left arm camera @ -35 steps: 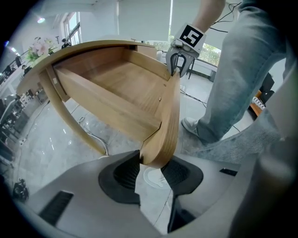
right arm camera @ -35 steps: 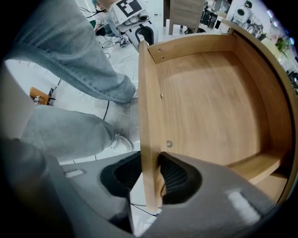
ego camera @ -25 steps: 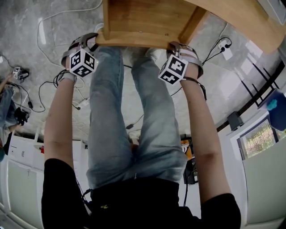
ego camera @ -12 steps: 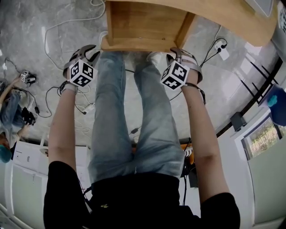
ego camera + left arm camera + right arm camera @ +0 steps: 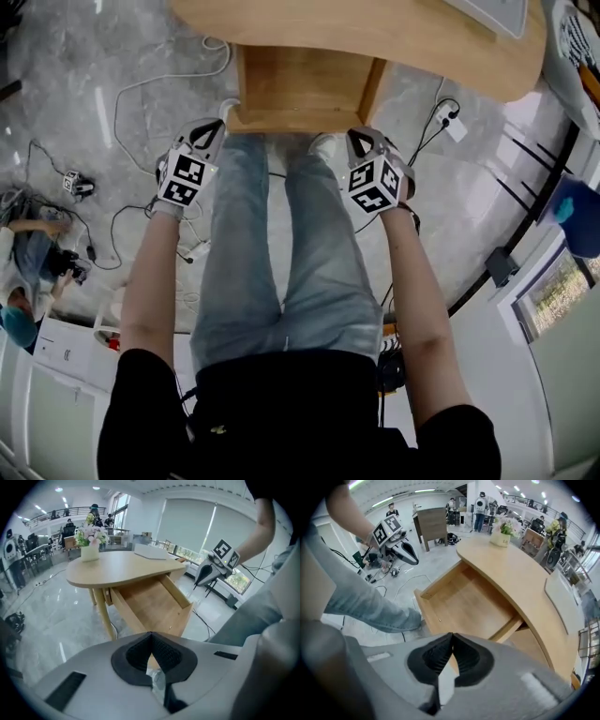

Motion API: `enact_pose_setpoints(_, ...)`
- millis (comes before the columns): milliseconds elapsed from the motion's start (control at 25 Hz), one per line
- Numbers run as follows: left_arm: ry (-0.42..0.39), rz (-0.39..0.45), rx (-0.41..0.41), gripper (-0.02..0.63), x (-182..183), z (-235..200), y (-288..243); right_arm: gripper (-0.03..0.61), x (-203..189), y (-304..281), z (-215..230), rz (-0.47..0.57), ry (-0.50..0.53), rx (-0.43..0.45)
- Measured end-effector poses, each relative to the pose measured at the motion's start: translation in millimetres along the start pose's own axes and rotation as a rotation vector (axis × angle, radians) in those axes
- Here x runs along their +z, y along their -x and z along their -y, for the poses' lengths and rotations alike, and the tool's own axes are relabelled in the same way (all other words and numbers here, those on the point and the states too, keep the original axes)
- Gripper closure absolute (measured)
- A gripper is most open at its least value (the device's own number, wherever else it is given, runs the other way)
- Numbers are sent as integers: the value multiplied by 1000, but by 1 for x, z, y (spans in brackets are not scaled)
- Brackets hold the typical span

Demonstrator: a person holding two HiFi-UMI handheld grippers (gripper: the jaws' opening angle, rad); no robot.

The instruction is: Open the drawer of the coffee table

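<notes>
The light wooden coffee table (image 5: 375,33) has its drawer (image 5: 302,89) pulled out toward me, and the drawer holds nothing. In the head view my left gripper (image 5: 214,128) hangs off the drawer's front left corner and my right gripper (image 5: 353,134) off its front right corner. Both are raised clear of the wood. The left gripper view looks down on the open drawer (image 5: 154,603) past shut jaws (image 5: 151,634). In the right gripper view the jaws (image 5: 452,637) also meet, with the drawer (image 5: 464,602) below them. Neither gripper holds anything.
My legs in jeans (image 5: 281,253) stand just before the drawer. Cables and a power strip (image 5: 452,122) lie on the grey floor. A flower pot (image 5: 90,550) and a flat white item (image 5: 150,551) sit on the tabletop. A person (image 5: 23,272) crouches at the left.
Both grippers have left the drawer's front edge and risen toward me. The drawer stays pulled out and looks smaller and farther below.
</notes>
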State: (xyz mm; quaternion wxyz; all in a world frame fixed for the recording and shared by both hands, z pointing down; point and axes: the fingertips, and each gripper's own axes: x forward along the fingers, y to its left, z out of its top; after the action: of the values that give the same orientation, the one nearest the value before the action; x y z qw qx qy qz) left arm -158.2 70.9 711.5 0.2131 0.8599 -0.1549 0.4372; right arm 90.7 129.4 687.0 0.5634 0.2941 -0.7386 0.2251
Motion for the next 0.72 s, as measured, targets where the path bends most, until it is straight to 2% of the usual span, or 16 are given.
enact_pose_setpoints(400, 34, 204, -21, 601, 105, 22, 78, 580, 63, 98, 16, 195, -162, -71)
enact_pose_setpoints(600, 63, 309, -31, 601, 144, 34, 126, 580, 105, 154, 17, 302, -244, -106)
enact_pose_setpoints(720, 147, 366, -43, 603, 168, 33, 154, 580, 125, 188, 19, 363, -286, -121)
